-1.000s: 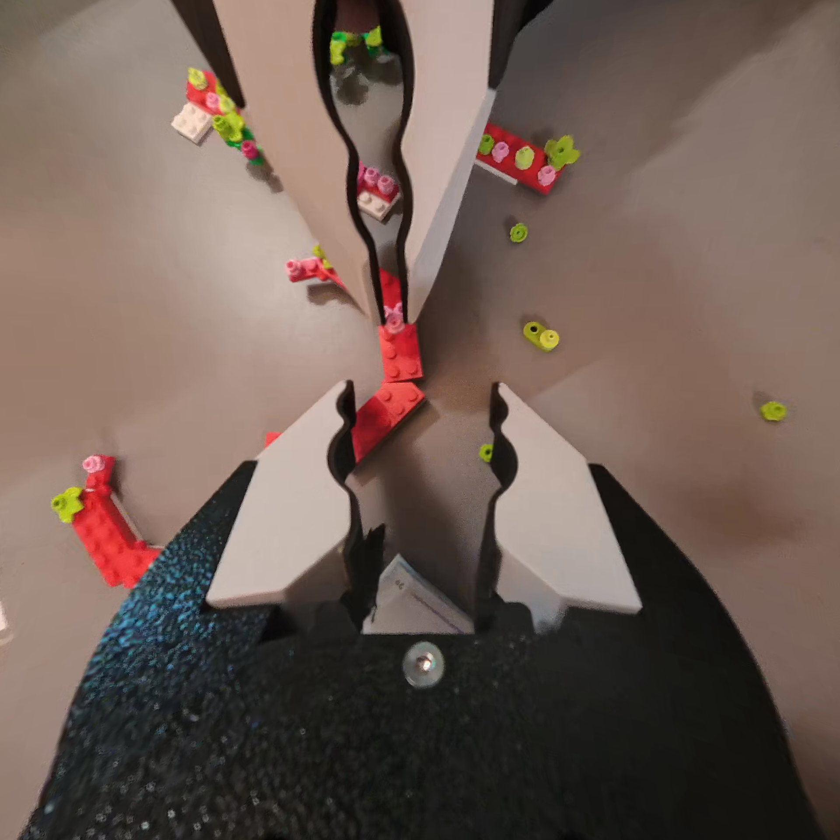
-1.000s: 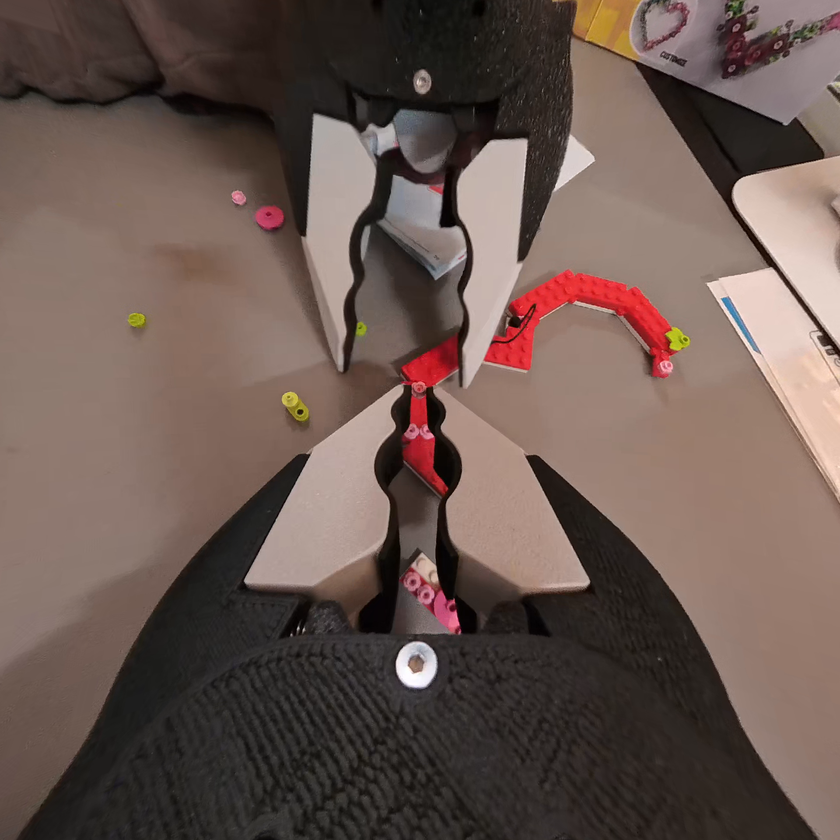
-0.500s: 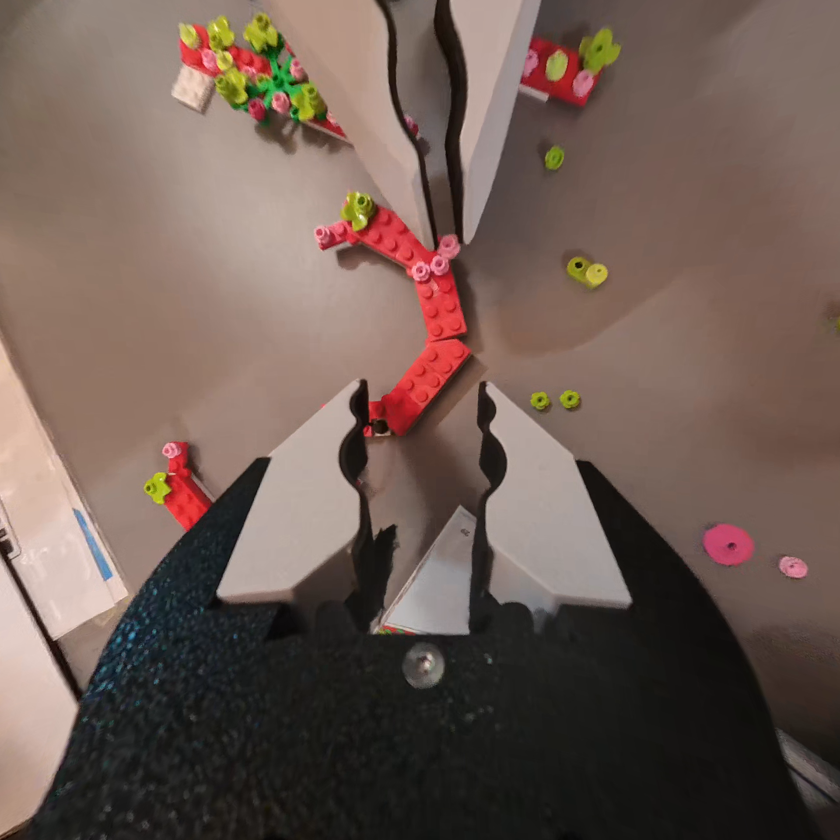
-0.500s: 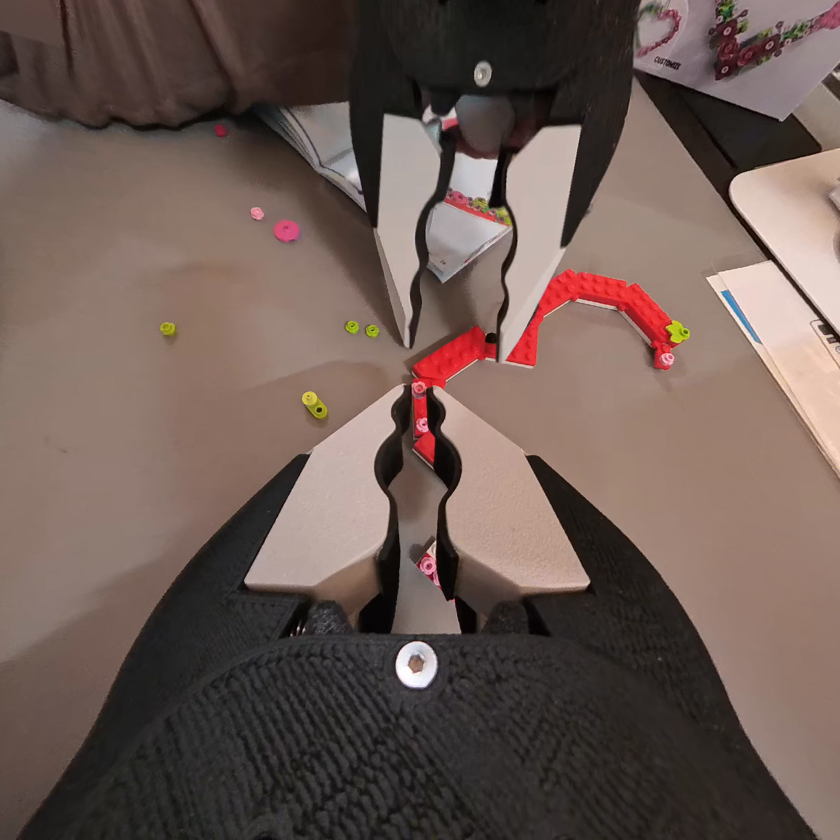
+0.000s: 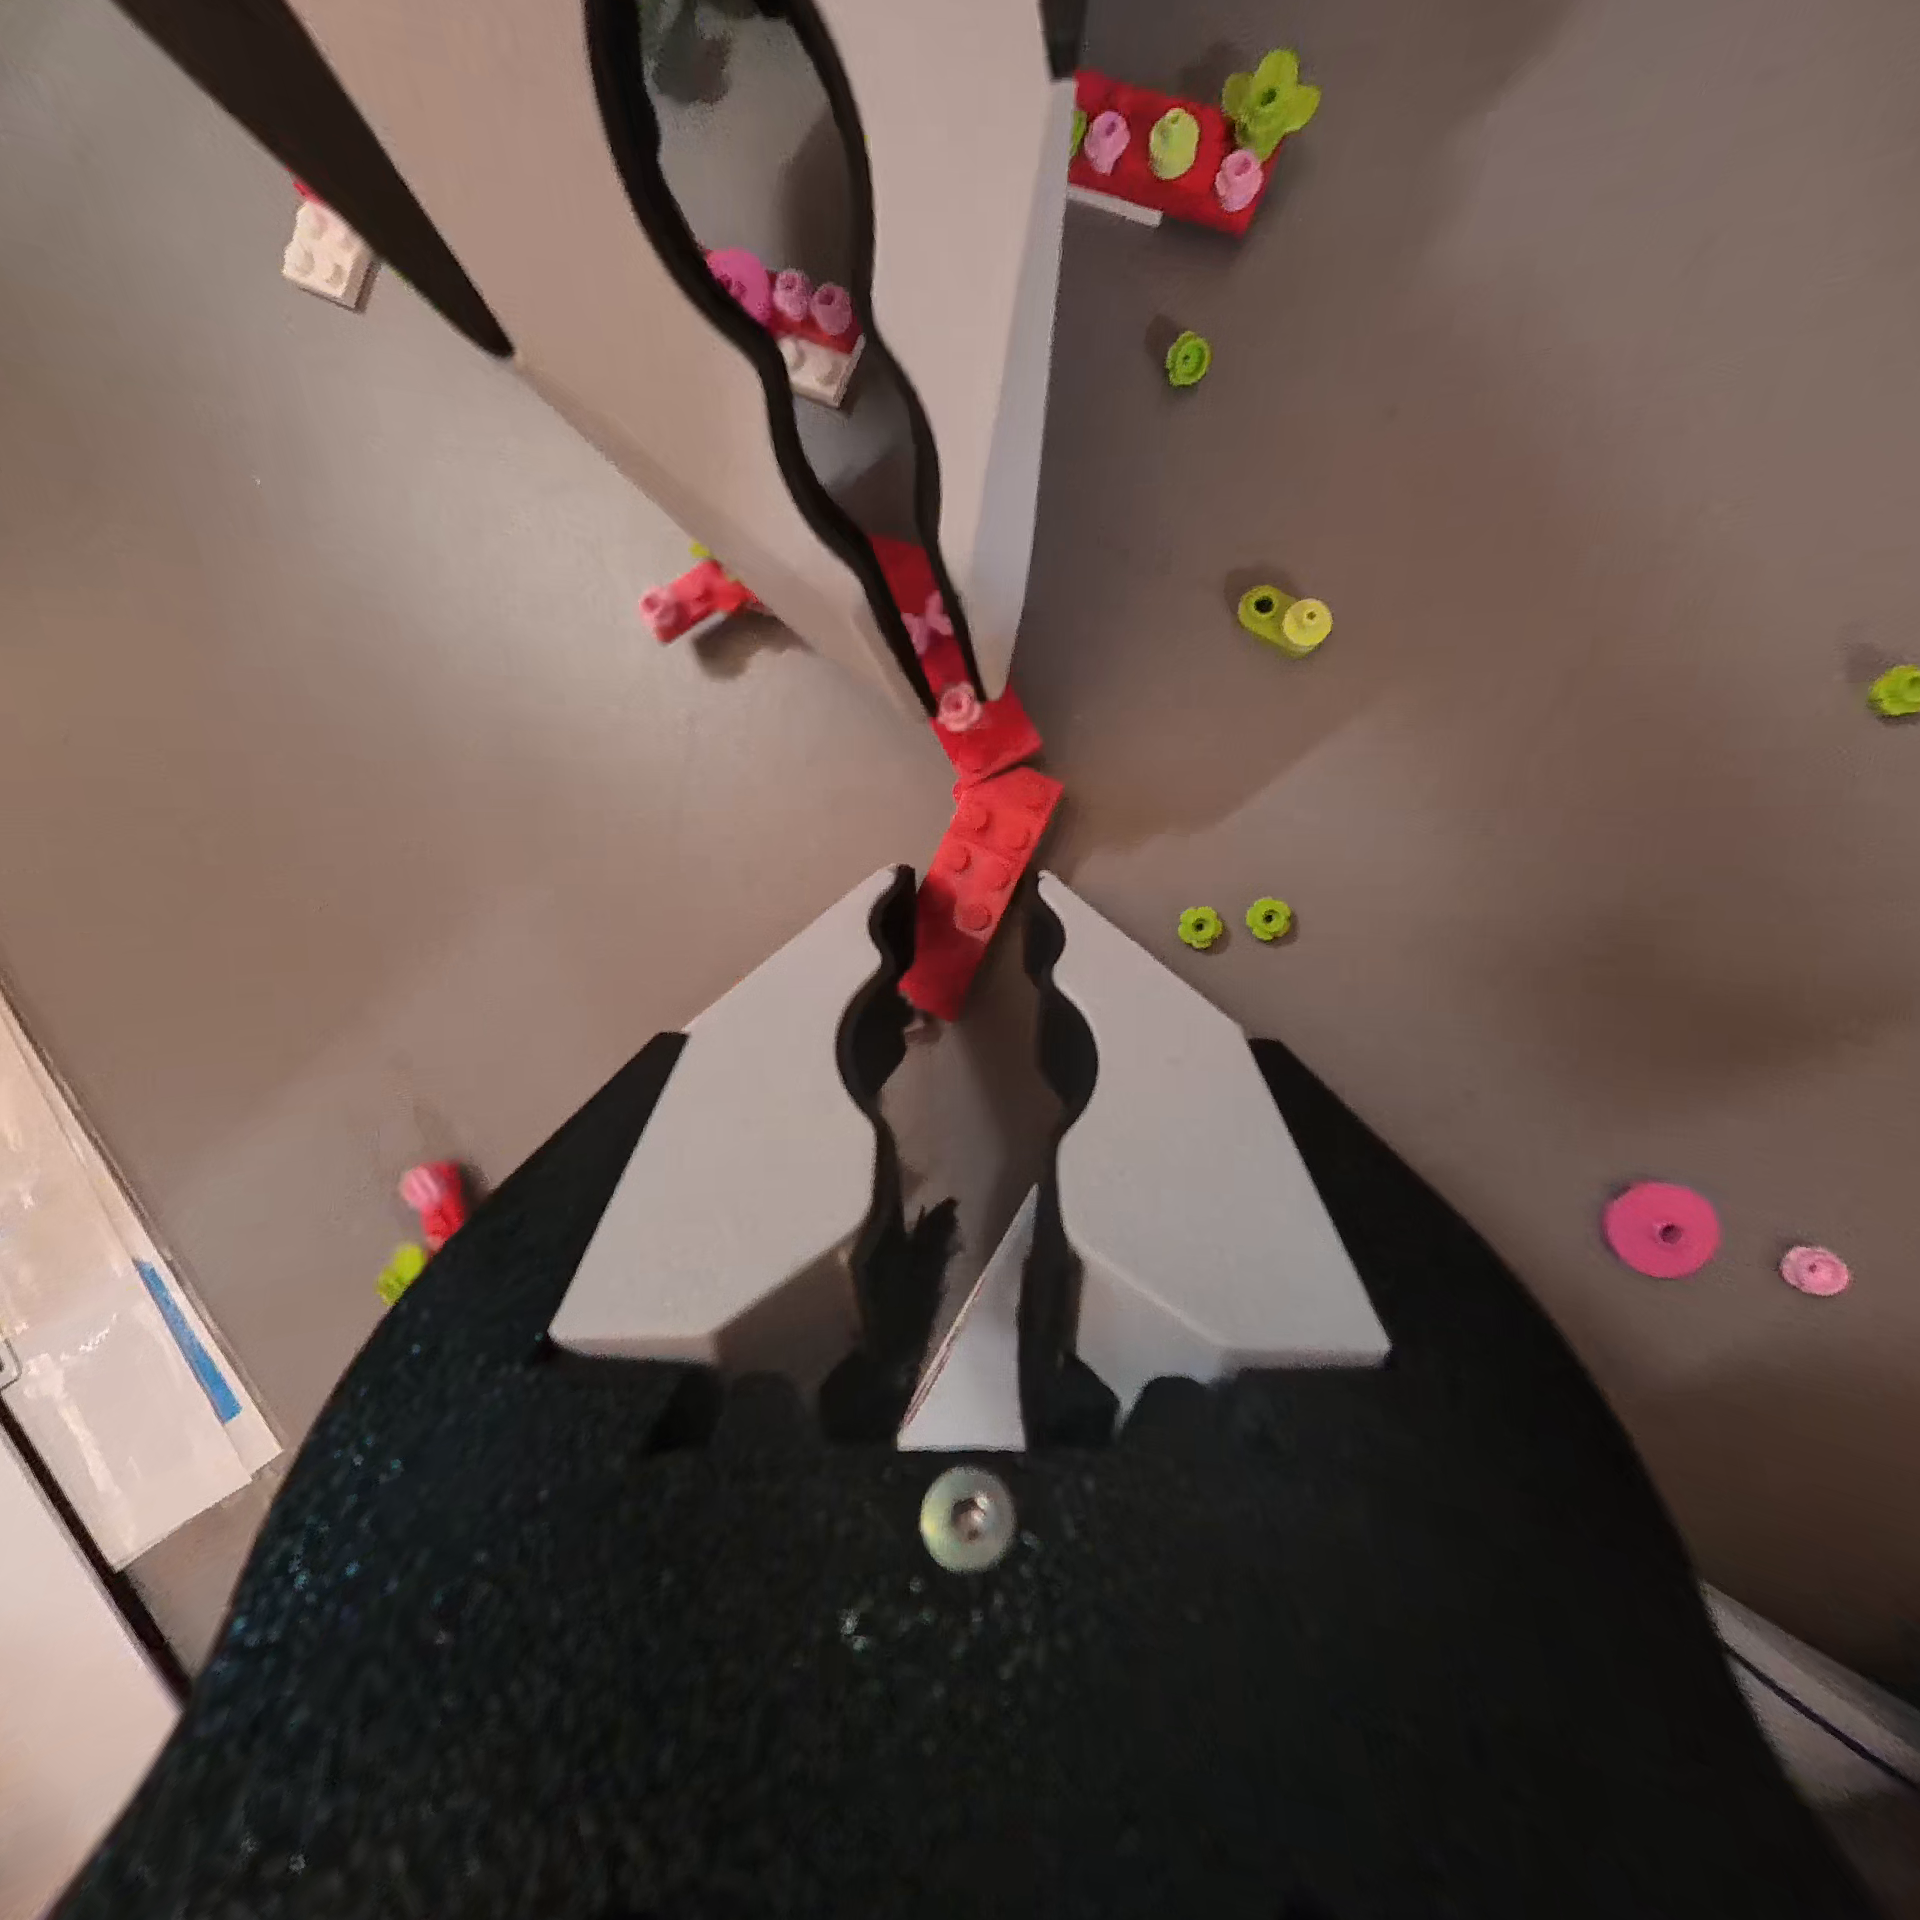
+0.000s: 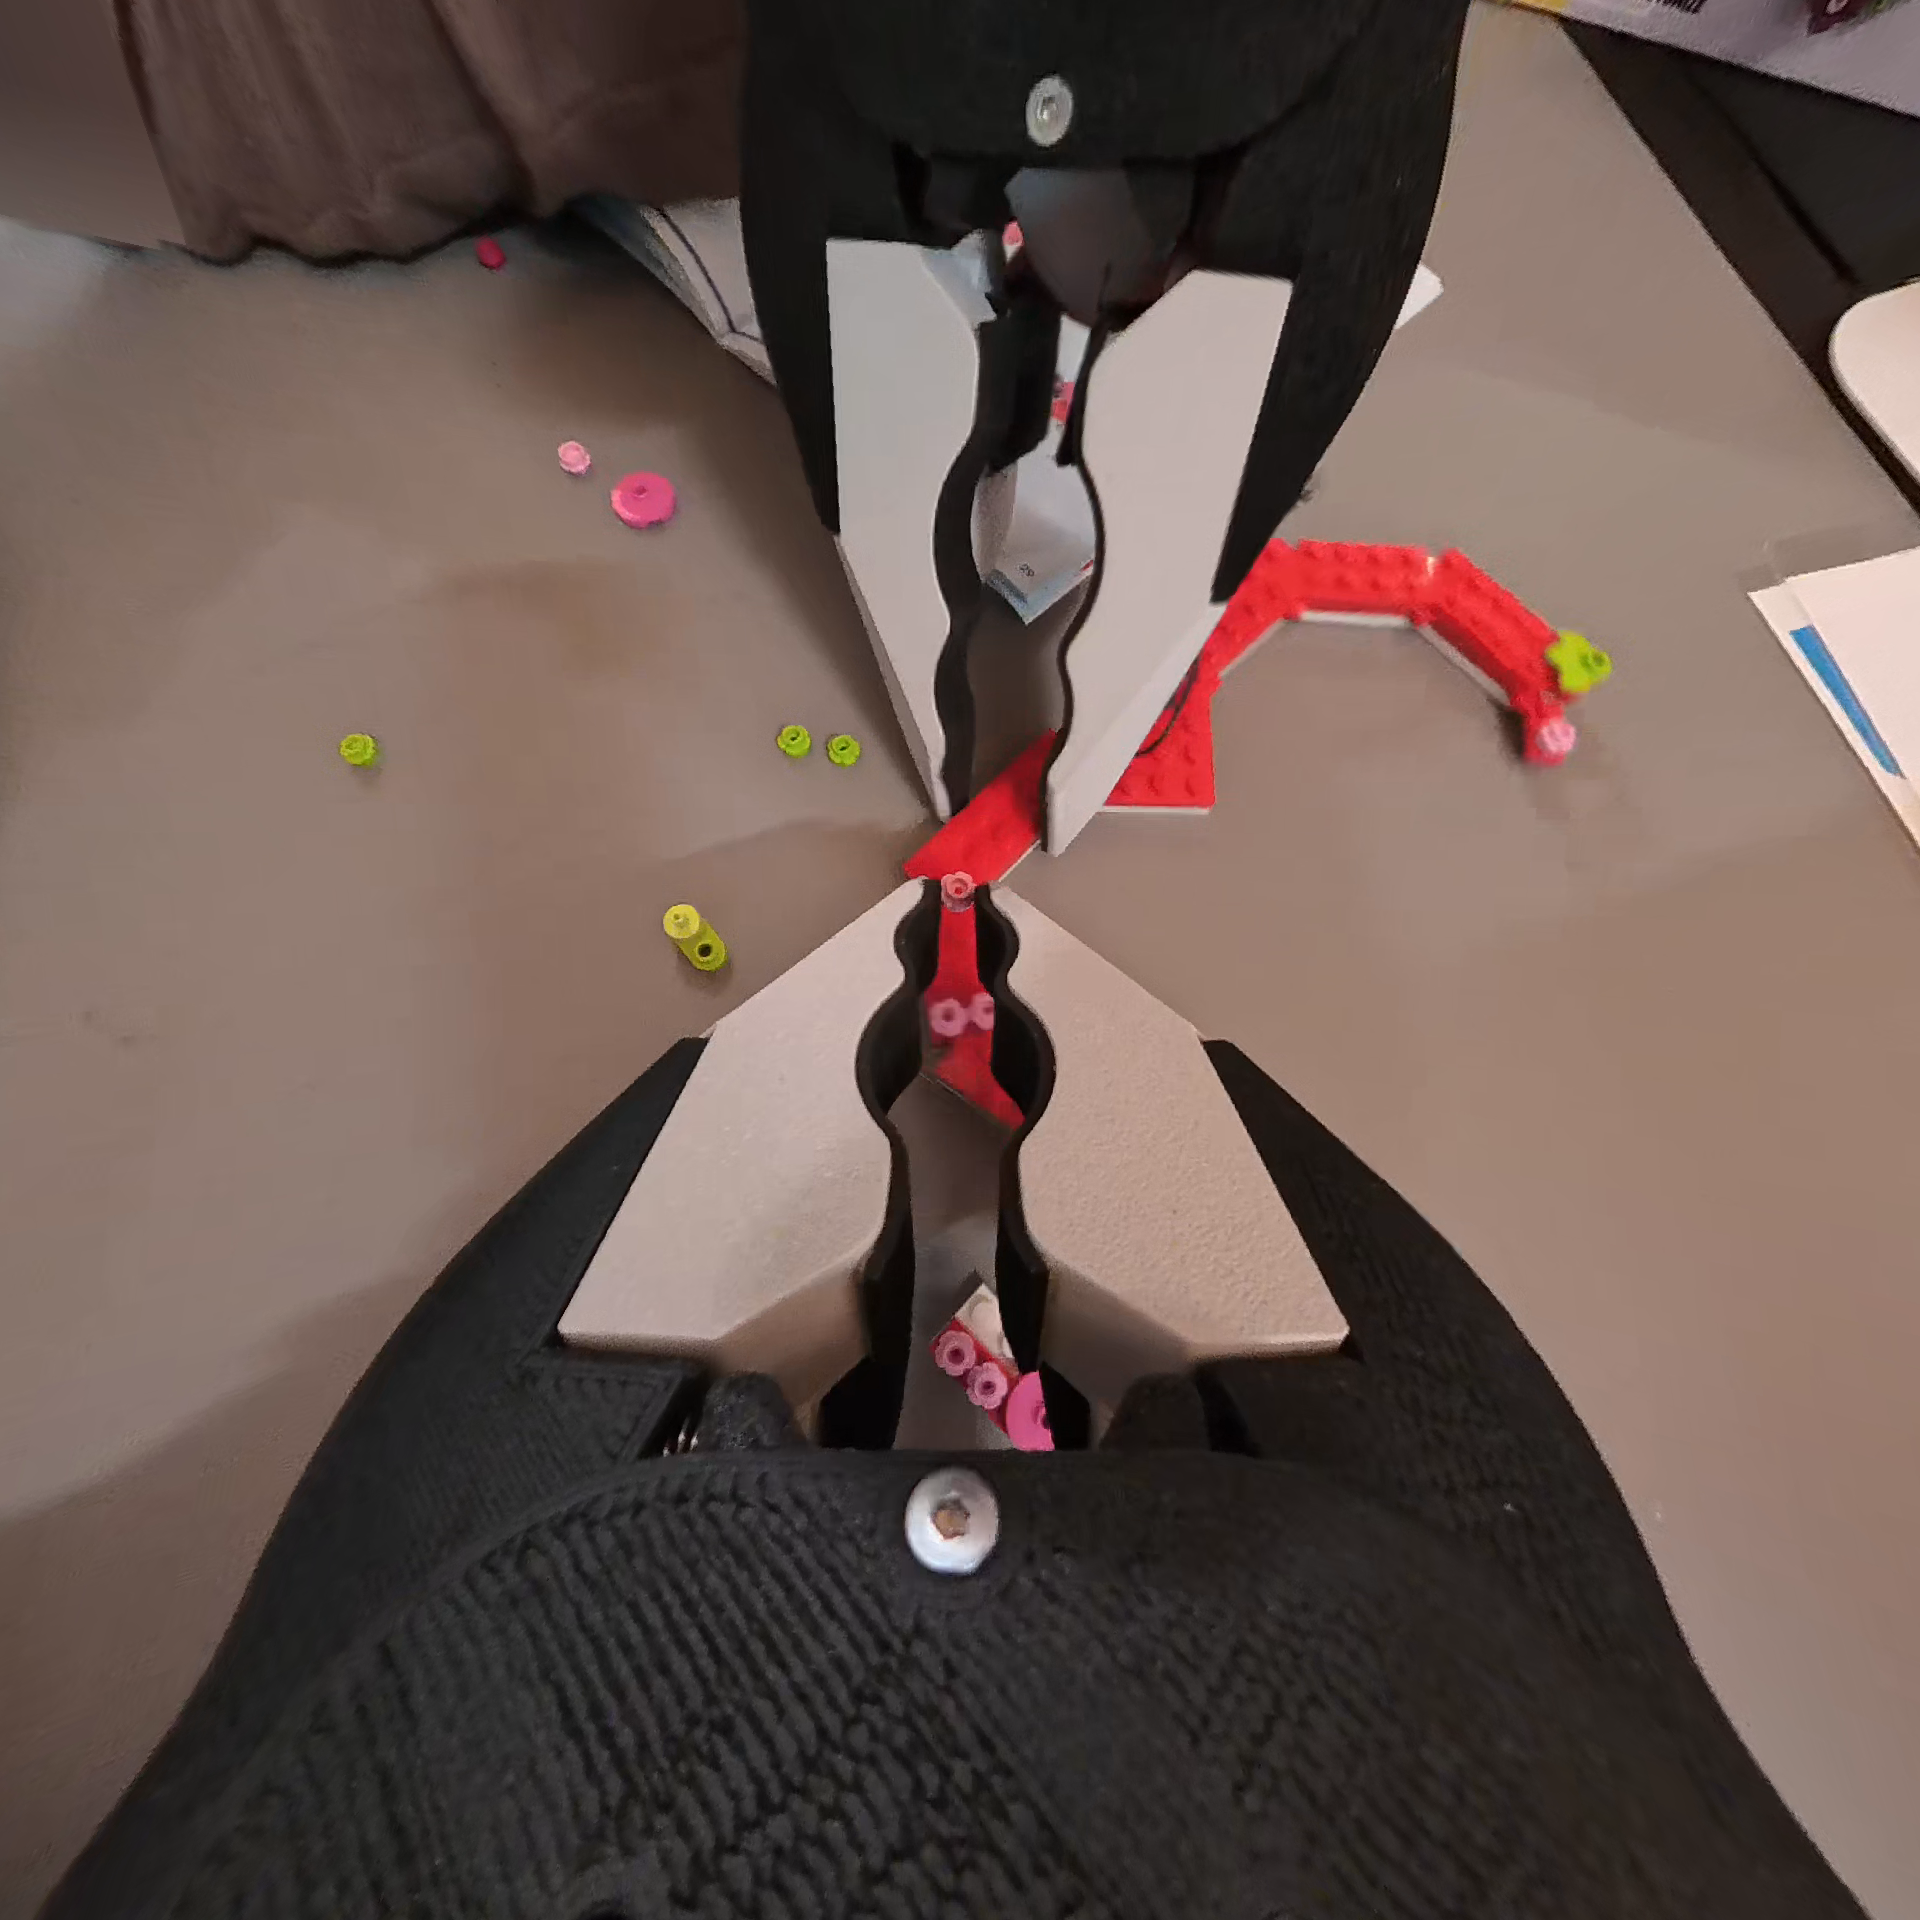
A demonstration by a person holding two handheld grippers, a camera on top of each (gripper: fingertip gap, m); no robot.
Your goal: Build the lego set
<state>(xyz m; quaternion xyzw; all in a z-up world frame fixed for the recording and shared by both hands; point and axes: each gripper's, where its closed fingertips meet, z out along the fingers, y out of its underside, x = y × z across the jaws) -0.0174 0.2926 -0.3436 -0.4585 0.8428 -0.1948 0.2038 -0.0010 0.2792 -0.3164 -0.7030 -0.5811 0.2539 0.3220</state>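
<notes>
Lime round studs (image 6: 358,750) scattered far left on smooth grey table (image 6: 312,1039). Centre: right gripper (image 6: 958,896) pinches studded red curved strip (image 6: 961,966), jaws nearly closed. Opposite, left gripper (image 5: 966,883) straddles red plate segment (image 5: 982,883), jaws narrowly parted; grip indeterminate. Right: red arc assembly (image 6: 1403,592), paper sheets (image 6: 1860,665); print illegible.

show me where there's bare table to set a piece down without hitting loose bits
Roomiest: the grey table beside the right gripper, below the red arch and short of the white papers. Another bare stretch lies below the lime double stud. Crowded: around both gripper tips, near the lime studs and pink discs.
</notes>
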